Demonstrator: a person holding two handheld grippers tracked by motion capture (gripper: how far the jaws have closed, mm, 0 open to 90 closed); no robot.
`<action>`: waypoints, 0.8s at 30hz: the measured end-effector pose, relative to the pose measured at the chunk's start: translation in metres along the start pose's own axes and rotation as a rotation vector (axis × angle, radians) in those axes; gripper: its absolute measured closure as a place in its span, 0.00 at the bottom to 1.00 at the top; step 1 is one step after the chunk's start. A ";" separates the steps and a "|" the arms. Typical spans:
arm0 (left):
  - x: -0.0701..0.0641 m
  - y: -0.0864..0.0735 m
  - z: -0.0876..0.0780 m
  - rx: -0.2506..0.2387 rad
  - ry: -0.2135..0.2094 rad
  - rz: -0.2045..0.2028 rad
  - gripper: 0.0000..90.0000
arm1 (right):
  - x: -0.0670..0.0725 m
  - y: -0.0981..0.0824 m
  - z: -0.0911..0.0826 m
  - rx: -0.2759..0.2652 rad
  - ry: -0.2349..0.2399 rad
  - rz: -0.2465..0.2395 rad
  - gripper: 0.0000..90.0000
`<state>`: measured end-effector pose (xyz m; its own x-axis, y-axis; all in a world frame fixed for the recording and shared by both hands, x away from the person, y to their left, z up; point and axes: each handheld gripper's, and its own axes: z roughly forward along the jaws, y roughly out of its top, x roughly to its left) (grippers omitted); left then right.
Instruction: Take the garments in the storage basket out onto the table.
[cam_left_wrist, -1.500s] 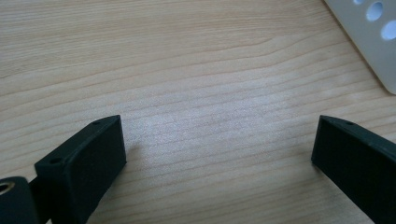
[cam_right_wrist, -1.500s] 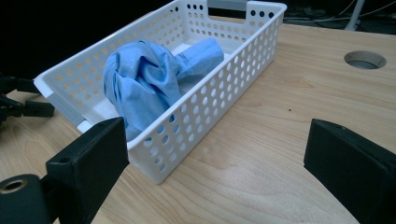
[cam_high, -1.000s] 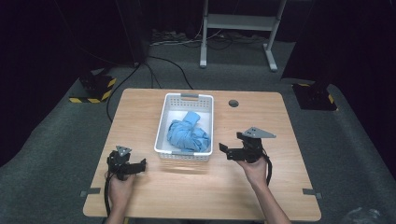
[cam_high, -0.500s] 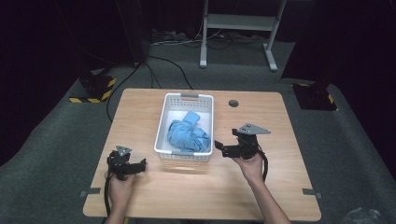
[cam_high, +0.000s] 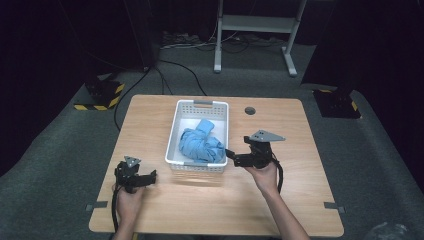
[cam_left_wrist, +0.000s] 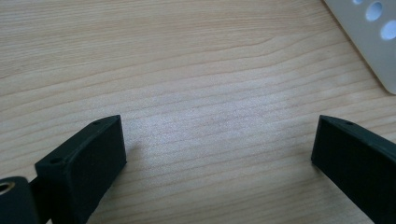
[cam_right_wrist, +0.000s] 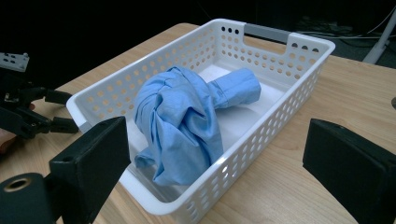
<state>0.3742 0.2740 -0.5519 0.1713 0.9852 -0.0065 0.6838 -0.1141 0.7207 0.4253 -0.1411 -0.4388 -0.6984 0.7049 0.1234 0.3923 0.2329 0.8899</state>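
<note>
A white perforated basket (cam_high: 221, 112) (cam_right_wrist: 303, 51) stands in the middle of the wooden table (cam_high: 290, 200). A crumpled light-blue shirt (cam_high: 200, 142) (cam_right_wrist: 182, 121) lies inside it. My right gripper (cam_high: 228, 155) (cam_right_wrist: 215, 161) is open, just off the basket's near right corner and pointing at the shirt, with nothing between its jaws. My left gripper (cam_high: 151, 176) (cam_left_wrist: 219, 144) is open low over bare wood at the front left, a corner of the basket (cam_left_wrist: 373, 37) at the upper right of its view. The left gripper (cam_right_wrist: 60, 109) also appears beyond the basket in the right gripper view.
A small round hole (cam_high: 250, 110) is set in the tabletop right of the basket. Grey carpet surrounds the table, with cables (cam_high: 175, 67), a white metal stand (cam_high: 255, 30) at the back and yellow-black striped bases (cam_high: 100, 95) on the floor.
My right gripper has moved left toward the basket's near right corner. The left gripper has stayed in place.
</note>
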 end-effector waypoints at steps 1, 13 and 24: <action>0.000 0.000 0.000 0.000 0.000 0.000 0.03 | 0.001 0.000 0.001 0.001 0.001 -0.001 0.08; 0.000 0.000 0.000 0.000 0.001 0.000 0.04 | 0.005 0.003 0.011 0.013 0.014 -0.006 0.08; 0.000 0.000 0.000 0.000 0.000 0.001 0.04 | 0.010 0.007 0.019 0.019 0.028 -0.017 0.08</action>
<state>0.3742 0.2740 -0.5518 0.1719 0.9851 -0.0058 0.6835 -0.1150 0.7208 0.4323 -0.1201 -0.4395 -0.7218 0.6815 0.1206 0.3910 0.2577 0.8836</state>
